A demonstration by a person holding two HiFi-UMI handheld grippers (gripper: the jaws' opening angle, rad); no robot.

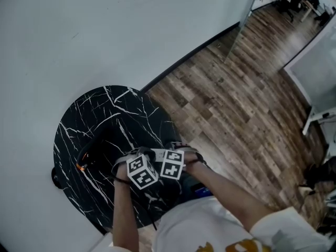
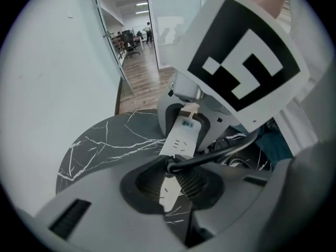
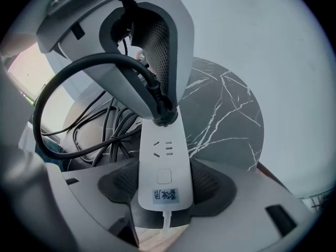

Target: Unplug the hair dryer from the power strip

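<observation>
My left claw, nearly closed, pinches the plug seated in the strip that my right claw clamps over the table; better to pull the stiff-looking plug body than the limp cord.

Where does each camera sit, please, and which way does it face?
Head view: on the person's head, looking steeply down at the marble table; both forearms show.
Left gripper view: on the left tongs, looking along jaws closed on the black plug.
Right gripper view: on the right tongs, looking along jaws clamping the white power strip.
Shared: both gripper views show power strip and plug.
</observation>
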